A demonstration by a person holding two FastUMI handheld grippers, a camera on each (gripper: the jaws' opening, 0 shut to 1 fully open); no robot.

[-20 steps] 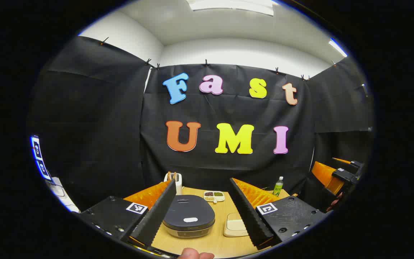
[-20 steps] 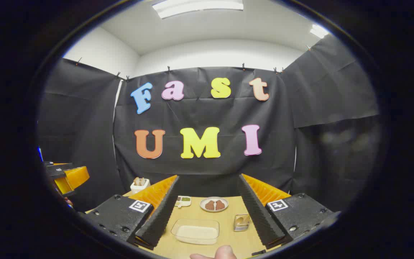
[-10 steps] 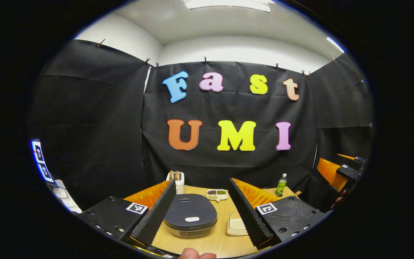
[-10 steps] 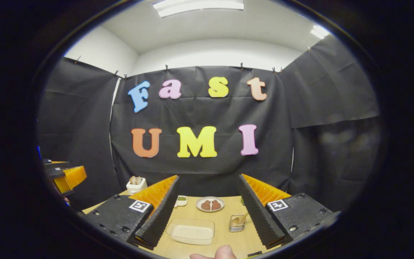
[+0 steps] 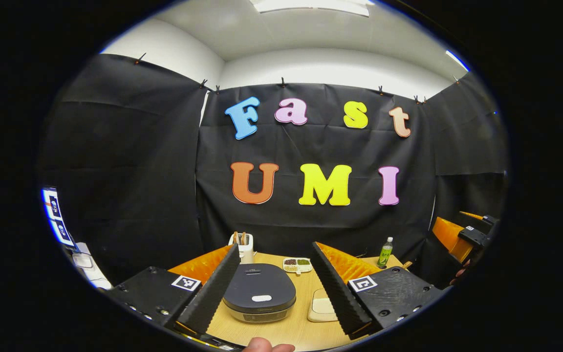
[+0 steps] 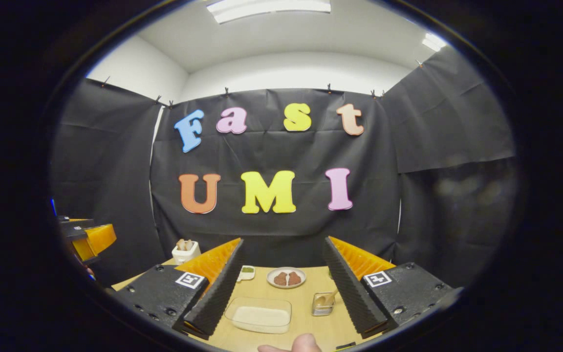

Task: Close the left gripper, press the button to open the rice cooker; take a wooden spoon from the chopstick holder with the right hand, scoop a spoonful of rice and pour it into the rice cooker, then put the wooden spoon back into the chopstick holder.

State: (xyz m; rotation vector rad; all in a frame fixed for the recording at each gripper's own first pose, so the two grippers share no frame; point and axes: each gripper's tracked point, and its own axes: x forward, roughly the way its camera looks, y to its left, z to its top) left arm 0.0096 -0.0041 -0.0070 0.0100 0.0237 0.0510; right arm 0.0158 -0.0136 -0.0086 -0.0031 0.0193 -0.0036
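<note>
the left gripper (image 5: 274, 288) holds its fingers apart, framing the closed rice cooker (image 5: 260, 295) at lower centre; the chopstick holder (image 5: 242, 243) stands behind it. the right gripper (image 6: 281, 288) has its fingers apart above the rice container (image 6: 260, 314).

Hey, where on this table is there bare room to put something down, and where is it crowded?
Free: the bare tabletop in front of the rice cooker, and the strip between the rice container and the round plate. Crowded: the back edge, where the chopstick holder, divided dish and bottle stand.
</note>
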